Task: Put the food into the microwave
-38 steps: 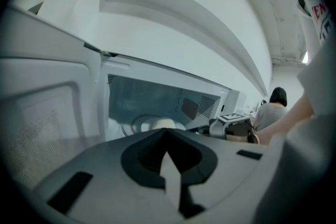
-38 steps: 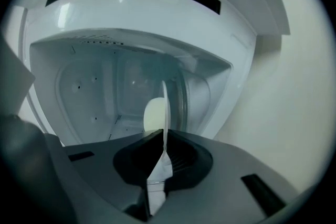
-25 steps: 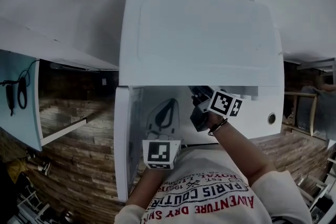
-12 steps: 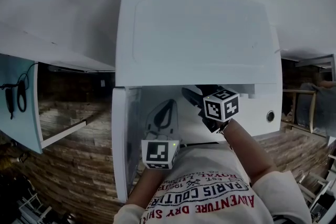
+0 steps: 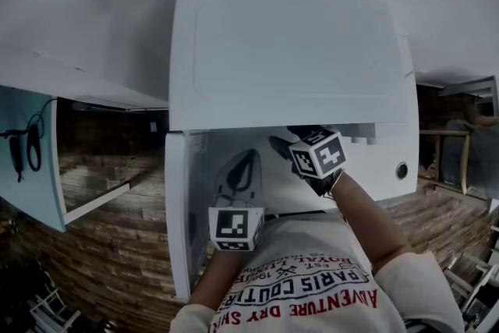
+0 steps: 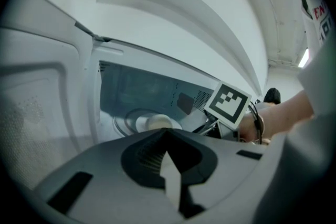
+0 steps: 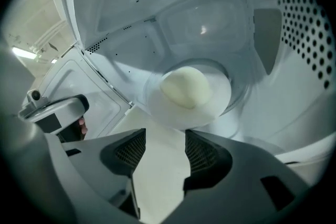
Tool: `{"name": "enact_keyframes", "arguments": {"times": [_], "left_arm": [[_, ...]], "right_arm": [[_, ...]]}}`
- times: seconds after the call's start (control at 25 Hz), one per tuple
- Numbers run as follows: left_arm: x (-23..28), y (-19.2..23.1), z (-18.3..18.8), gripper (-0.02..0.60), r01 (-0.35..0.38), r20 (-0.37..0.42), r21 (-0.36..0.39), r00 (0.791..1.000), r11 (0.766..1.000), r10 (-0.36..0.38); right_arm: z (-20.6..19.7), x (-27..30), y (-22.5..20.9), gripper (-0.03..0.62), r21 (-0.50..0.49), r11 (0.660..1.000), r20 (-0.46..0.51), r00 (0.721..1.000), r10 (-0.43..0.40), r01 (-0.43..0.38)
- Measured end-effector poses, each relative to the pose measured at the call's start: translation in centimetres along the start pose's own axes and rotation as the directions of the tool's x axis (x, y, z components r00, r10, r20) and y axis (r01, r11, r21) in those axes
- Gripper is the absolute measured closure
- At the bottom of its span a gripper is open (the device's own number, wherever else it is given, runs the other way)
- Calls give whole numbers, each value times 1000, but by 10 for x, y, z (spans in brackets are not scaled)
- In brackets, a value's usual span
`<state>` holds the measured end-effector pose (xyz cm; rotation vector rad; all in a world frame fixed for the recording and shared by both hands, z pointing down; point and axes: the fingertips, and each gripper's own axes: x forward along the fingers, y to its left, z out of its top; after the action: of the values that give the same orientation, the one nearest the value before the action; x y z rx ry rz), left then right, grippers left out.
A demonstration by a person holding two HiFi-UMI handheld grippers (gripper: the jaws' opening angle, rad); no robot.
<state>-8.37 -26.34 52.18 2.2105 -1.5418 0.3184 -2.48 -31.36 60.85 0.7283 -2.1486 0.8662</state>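
A pale round bun point(image 7: 185, 87) lies on a white plate point(image 7: 218, 99) on the glass turntable point(image 7: 239, 73) inside the white microwave point(image 5: 288, 51). My right gripper point(image 7: 164, 136) reaches into the cavity just short of the plate. Its jaws are opening, with nothing between them and only the cavity floor in the gap. In the head view its marker cube point(image 5: 317, 154) sits in the oven's mouth. The left gripper point(image 6: 167, 136) stays outside by the open door point(image 5: 178, 222), looking in at the bun point(image 6: 156, 122). Its jaws stand together with nothing visibly held.
The microwave door hangs open to the left. A round knob point(image 5: 401, 170) sits on the right-hand control panel. The cavity's right wall point(image 7: 304, 23) is perforated. A pale cupboard door point(image 5: 31, 168) stands open at far left over wooden planking point(image 5: 101, 246).
The right gripper's marker cube has rolled over and shifted a little left and down inside the opening. The left gripper's cube has stayed where it was.
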Motion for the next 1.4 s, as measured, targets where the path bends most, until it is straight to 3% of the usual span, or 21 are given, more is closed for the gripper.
{"name": "enact_keyframes", "arguments": {"times": [0.36,0.44,0.56,0.68,0.76,0.92,1.04,1.24,1.4], "left_arm": [[-3,5,2,578,-12,1,20,1000,1000,12],[-3,4,5,578,-10,1,27,1000,1000,10],[-4,0,8,578,-10,0,40,1000,999,10],[-3,-8,18,578,14,7,71,1000,997,-15],[-2,-15,25,578,26,4,87,1000,996,-27],[-8,-29,48,578,21,39,123,999,992,-26],[-15,-39,66,578,15,72,161,997,987,-27],[-32,-45,98,578,-47,177,205,984,978,10],[-39,-60,106,578,-42,205,234,979,971,-7]], "right_arm": [[2,-13,-7,381,32,999,28,999,-28,27],[3,-19,-7,411,47,998,48,997,-54,52],[7,-35,-4,559,87,993,102,991,-90,81],[13,-50,12,568,106,994,153,987,-41,24],[17,-61,22,580,80,997,181,983,-34,19],[24,-88,37,582,-13,996,250,965,-78,84],[32,-112,46,582,-61,988,315,942,-115,141],[52,-156,55,582,-13,977,513,840,-175,212],[55,-170,59,582,-29,969,577,796,-184,244]]}}
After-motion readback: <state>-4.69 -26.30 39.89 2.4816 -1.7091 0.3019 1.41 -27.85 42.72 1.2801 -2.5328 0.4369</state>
